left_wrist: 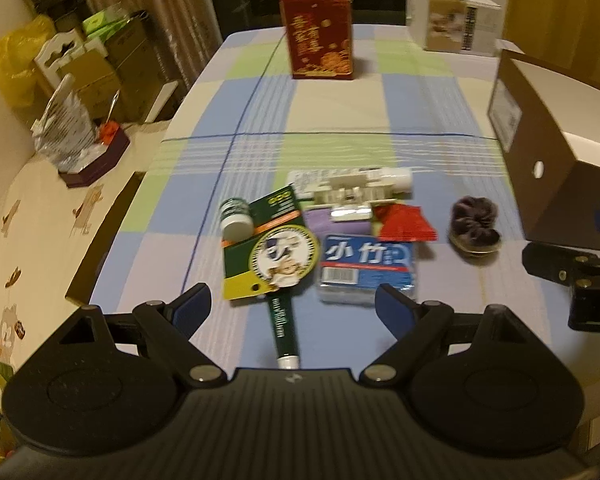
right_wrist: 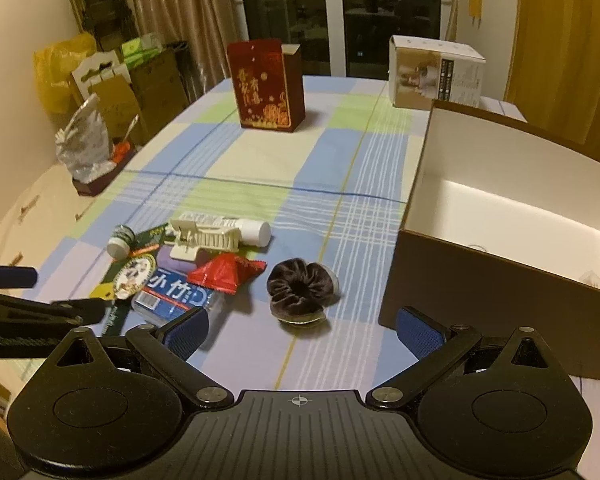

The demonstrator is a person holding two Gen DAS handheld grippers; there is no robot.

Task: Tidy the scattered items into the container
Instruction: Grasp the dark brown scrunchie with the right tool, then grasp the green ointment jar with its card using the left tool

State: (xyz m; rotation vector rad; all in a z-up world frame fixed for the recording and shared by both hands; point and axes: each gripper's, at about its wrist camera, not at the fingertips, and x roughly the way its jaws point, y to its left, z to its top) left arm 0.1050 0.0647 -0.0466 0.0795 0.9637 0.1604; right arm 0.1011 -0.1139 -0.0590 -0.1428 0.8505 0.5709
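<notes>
In the left wrist view, the left gripper [left_wrist: 294, 308] was held over the near edge of the checked tablecloth [left_wrist: 340, 112]. Its blue-padded fingers [left_wrist: 192, 308] were spread wide, and nothing was held between them. A small heap of things was seen just ahead. A green toothpaste tube [left_wrist: 282, 328] was laid pointing toward the camera, with a green card pack [left_wrist: 272, 248] on top of it. A blue tissue pack [left_wrist: 366, 270] was placed just to its right. Behind these, a small green jar [left_wrist: 236, 220], a cream hair clip [left_wrist: 356, 194], a white tube [left_wrist: 396, 180] and a red packet [left_wrist: 404, 222] were bunched together. A dark scrunchie [left_wrist: 476, 220] was set apart to the right, near the brown cardboard box [left_wrist: 540, 160].

In the right wrist view, the right gripper [right_wrist: 300, 330] was held low over the table, fingers [right_wrist: 418, 332] wide apart and empty. The scrunchie [right_wrist: 302, 284] was seen just ahead, between the heap and the box [right_wrist: 480, 280]. The box was open on top, its white inside mostly bare. The left gripper [right_wrist: 28, 300] was seen at the left edge. A red gift box [right_wrist: 264, 88] and a white carton [right_wrist: 436, 74] were stood far back.
</notes>
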